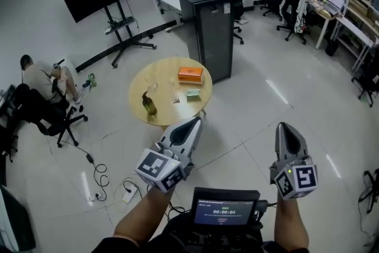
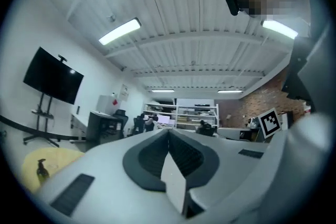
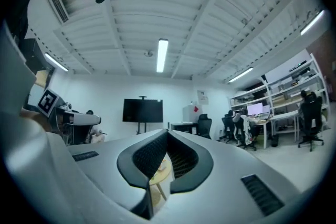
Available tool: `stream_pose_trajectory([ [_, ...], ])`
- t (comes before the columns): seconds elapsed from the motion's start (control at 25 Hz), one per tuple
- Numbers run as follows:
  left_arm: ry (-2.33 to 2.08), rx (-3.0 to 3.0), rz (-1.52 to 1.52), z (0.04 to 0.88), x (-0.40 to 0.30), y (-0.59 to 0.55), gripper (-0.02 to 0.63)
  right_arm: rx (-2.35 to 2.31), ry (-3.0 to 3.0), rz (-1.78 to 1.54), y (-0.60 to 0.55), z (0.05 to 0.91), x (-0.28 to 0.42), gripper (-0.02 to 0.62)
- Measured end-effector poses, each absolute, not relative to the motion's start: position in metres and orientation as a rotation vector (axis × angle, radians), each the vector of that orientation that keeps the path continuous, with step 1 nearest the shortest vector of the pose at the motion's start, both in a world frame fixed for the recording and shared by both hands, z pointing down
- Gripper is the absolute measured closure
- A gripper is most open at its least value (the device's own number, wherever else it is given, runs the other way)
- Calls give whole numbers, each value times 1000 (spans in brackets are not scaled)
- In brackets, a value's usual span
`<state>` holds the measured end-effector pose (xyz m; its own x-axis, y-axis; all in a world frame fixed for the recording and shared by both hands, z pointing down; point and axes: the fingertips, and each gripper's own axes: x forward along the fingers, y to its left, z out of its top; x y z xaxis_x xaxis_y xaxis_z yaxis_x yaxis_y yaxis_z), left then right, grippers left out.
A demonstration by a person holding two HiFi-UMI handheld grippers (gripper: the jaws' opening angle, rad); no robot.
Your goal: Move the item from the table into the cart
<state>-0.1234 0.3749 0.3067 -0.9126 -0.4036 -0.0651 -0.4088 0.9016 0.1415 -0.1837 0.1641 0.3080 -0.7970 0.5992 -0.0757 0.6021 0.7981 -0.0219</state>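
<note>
Facing the distant table (image 1: 155, 77), left gripper (image 1: 192, 124) and right gripper (image 1: 288, 128) sit closed, empty; next: approach, open 1 on the orange box (image 1: 190, 74).

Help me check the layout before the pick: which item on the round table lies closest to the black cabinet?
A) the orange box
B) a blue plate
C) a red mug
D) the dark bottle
A: in the head view the orange box sits at the far edge of the round table, beside the black cabinet. The dark bottle stands on the near left side.
</note>
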Motion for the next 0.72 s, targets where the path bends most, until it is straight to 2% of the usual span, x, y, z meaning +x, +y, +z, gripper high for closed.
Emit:
stream_pose_trajectory([
  [0.08,3085,-445,249,311,-147,410,594,1089,2884,-90,192,310,-225,592],
  [0.16,3108,-249,252,311,-167,442,539,1212,2833,-78,219,307,-264,592],
  [0.36,3128,134,247,318,-210,525,539,1465,2724,-92,305,313,-353,592],
  [0.48,3117,298,238,327,-222,583,528,1598,2672,-88,371,323,-386,592],
  [0.52,3112,339,238,331,-225,603,520,1635,2663,-84,393,328,-394,545],
  [0.56,3107,375,243,335,-227,624,516,1665,2657,-79,416,333,-402,529],
  [0.72,3103,460,291,356,-239,718,493,1729,2640,-62,515,351,-428,529],
])
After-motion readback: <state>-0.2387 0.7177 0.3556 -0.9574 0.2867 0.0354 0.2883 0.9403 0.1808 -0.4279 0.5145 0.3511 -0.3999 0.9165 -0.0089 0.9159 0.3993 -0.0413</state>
